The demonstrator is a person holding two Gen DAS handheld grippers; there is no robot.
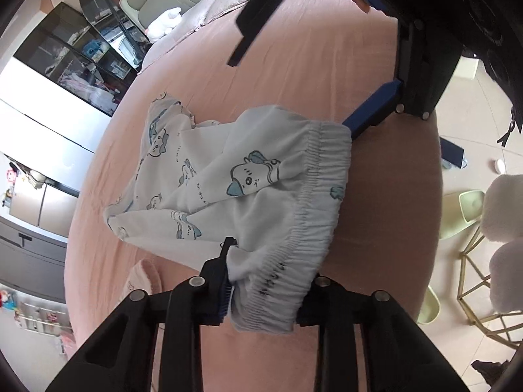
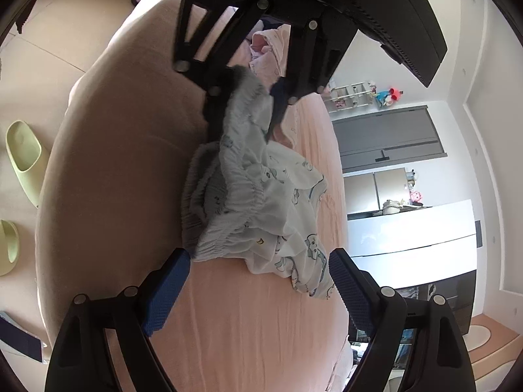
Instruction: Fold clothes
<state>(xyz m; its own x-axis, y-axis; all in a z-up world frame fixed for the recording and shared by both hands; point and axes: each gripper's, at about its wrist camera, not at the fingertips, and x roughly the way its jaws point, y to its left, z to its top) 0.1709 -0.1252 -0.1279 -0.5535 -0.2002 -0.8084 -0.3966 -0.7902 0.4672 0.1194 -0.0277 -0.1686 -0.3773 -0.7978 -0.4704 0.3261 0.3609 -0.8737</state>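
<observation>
Spreading across the pink bed (image 1: 294,49), the printed shorts (image 1: 209,176) lay crumpled near its edge. I had my left gripper (image 1: 261,294) clamped on the waistband (image 1: 313,202) to lift it flat; my right gripper (image 2: 258,281) hung wide apart, holding nothing.

The shorts (image 1: 248,189) are pale white-blue cloth printed with small blue-and-white cartoon animals and tiny dark marks, and the gathered waistband (image 1: 313,202) is the same pale shade. The bed (image 1: 310,49) under them is covered in plain dusty pink. Both tools are black with textured blue pads on their fingers (image 2: 166,290). On the beige tiled floor (image 2: 49,36) lie pale green slippers (image 2: 24,160). A crumpled light pink garment (image 2: 271,49) lies further up the bed.
</observation>
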